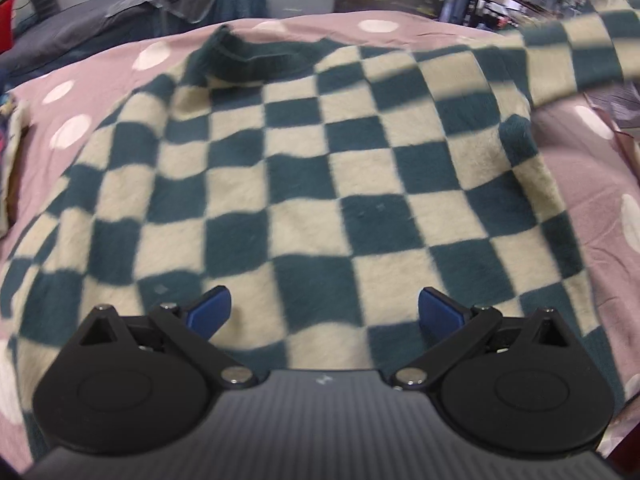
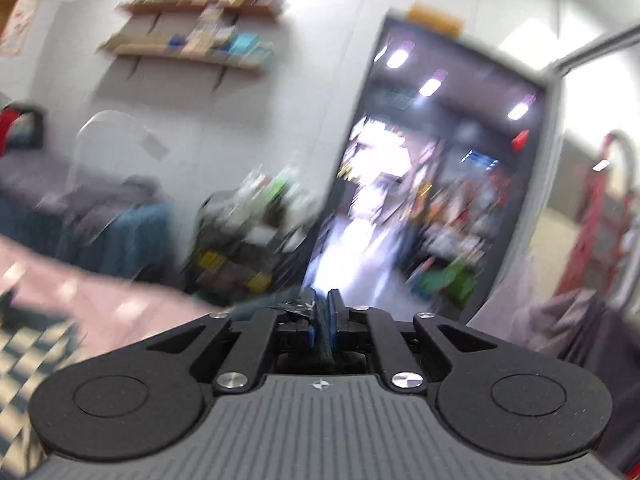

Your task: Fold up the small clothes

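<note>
**Right hand-held gripper lifts a sleeve while the left waits wide open over the body**

We have the checked garment (image 1: pixel 304 184), a fleecy dark-green-and-cream top, spread flat on the pink spotted bed cover (image 1: pixel 584 184). Its collar (image 1: pixel 240 56) lies at the far side from us and its hem runs right under the left hand-held gripper (image 1: pixel 324 312). So the garment's long axis runs straight away from that gripper, hem near, collar far.

The relation that matters is on the right. A checked strip, the sleeve (image 1: pixel 576 56) as we judge it, rises off the bed at the upper right of the left wrist view and stretches out of frame. We take that to be the end our right hand-held gripper (image 2: pixel 322 308) carries, so the right hand is the one placed to bring it across the body toward the left.

Our left hand-held gripper stands with its blue pads (image 1: pixel 210 312) spread as wide as they go, above the hem and tilted down at the cloth, gripping nothing.

Our right hand-held gripper is clamped tight, and a thin dark fold of fabric (image 2: pixel 324 340) shows pinched between its pads. It points nearly level into the room, toward a doorway (image 2: pixel 432 184). That view is smeared, so we cannot say how much cloth hangs below it.
</note>
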{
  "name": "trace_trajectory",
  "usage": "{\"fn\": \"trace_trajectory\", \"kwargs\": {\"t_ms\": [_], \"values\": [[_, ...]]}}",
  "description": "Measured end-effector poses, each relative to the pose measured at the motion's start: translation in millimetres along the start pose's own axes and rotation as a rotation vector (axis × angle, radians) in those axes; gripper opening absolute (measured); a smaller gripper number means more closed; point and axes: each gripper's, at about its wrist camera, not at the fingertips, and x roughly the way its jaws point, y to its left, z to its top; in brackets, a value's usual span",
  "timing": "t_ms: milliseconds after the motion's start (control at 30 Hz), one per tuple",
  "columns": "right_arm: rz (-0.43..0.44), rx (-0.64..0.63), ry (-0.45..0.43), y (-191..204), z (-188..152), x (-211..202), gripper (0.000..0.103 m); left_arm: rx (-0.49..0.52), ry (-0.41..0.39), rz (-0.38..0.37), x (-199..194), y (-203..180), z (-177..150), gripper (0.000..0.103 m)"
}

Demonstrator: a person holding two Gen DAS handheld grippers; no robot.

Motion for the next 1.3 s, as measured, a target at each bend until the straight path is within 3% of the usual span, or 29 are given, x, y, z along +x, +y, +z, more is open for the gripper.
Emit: {"fn": "trace_trajectory", "kwargs": {"t_ms": [33, 100, 233, 267, 300, 367, 467, 600, 667, 733, 767, 800, 1067, 1100, 1133, 1167, 1300], "values": [[-0.006, 0.013, -0.018, -4, 10, 2, 0.0, 0.007, 0.0, -0.014, 3, -4, 3, 0.102], [0.059, 0.018, -0.023, 3, 17, 8, 0.0, 0.02, -0.003, -0.042, 9, -14, 7, 0.102], [0.285, 0.039, 0.091, 43, -14, 31, 0.0, 0.053, 0.008, -0.046, 19, -29, 9, 0.102], [0.336, 0.073, 0.132, 54, -28, 37, 0.005, 0.059, 0.007, -0.05, 19, -30, 8, 0.103], [0.371, 0.108, 0.174, 64, -42, 41, 0.019, 0.061, 0.009, -0.052, 19, -29, 7, 0.103], [0.401, 0.163, 0.242, 77, -72, 45, 0.037, 0.053, 0.014, -0.054, 18, -26, 6, 0.103], [0.398, 0.214, 0.345, 88, -117, 42, 0.041, 0.034, 0.012, -0.054, 18, -22, 9, 0.103], [0.262, 0.194, 0.464, 80, -162, 24, 0.042, 0.057, 0.009, -0.059, 18, -29, 15, 0.103], [0.243, 0.202, 0.488, 73, -172, 9, 0.046, 0.076, 0.007, -0.072, 17, -37, 16, 0.103], [0.219, 0.186, 0.523, 67, -180, 0, 0.07, 0.094, 0.007, -0.078, 17, -46, 17, 0.103], [0.203, 0.185, 0.538, 64, -185, -2, 0.089, 0.1, 0.008, -0.083, 18, -50, 17, 0.103], [0.195, 0.202, 0.543, 60, -190, -1, 0.095, 0.102, 0.011, -0.093, 19, -53, 17, 0.103], [0.238, 0.325, 0.597, 41, -218, 33, 0.091, 0.14, 0.036, -0.108, 19, -69, 9, 0.103], [0.246, 0.346, 0.616, 39, -223, 37, 0.066, 0.133, 0.036, -0.107, 19, -67, 9, 0.103], [0.262, 0.373, 0.621, 35, -227, 38, 0.033, 0.127, 0.038, -0.104, 18, -66, 8, 0.103], [0.275, 0.401, 0.614, 32, -228, 37, 0.016, 0.123, 0.041, -0.1, 18, -64, 8, 0.103], [0.262, 0.44, 0.543, 11, -206, 29, 0.015, 0.111, 0.044, -0.094, 18, -58, 8, 0.103]]}}
